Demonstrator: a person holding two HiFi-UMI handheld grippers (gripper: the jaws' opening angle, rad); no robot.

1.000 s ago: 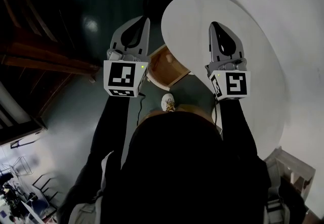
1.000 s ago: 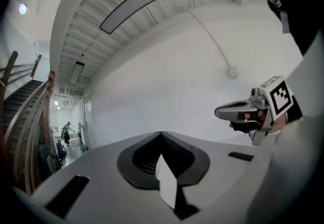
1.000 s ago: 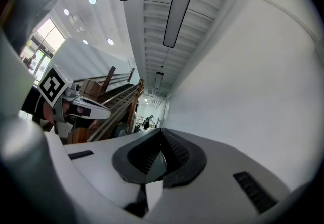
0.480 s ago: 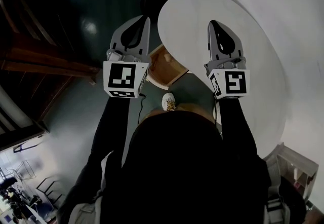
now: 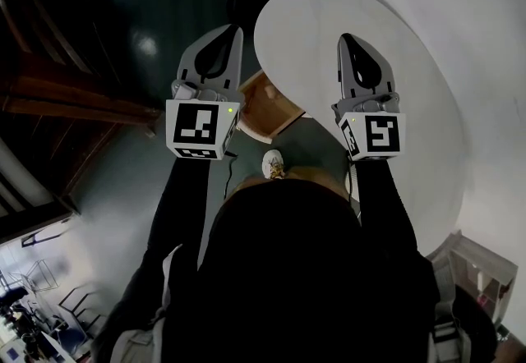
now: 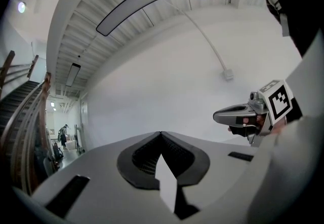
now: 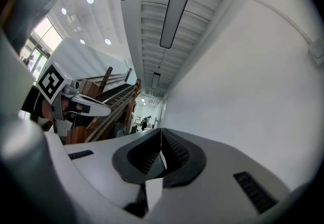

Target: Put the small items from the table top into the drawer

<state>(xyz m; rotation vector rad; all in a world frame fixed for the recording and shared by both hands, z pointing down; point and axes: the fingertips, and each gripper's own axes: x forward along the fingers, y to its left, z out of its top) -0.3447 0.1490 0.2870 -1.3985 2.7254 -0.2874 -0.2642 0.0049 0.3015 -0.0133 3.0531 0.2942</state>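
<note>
- While the task calls for small items on the desk, none shows on the visible part of the round white desk top (image 5: 394,66). The far and right parts run out of frame, so I cannot say the whole top is bare.
- Open light wooden drawer (image 5: 275,107) sticks out from under the near left edge of the desk top, between the two arms. Its inside is only partly seen, and what it holds cannot be told.
- Grey left tongs (image 5: 237,31) are pressed together with nothing between them and held level, beside the desk edge over the dark glossy floor (image 5: 156,33).
- Grey right tongs (image 5: 345,39) are likewise pressed together and empty, held level above the desk top.
- Change over the last second: practically none. Both tongs keep their pose and stay closed, and the desk edge drifts slightly left in the head view, which reads as the head moving.
- Judgement: no transfer is under way. With the drawer open and both tongs empty, this is a pause, either ahead of the first pick or after the last drop.
</note>
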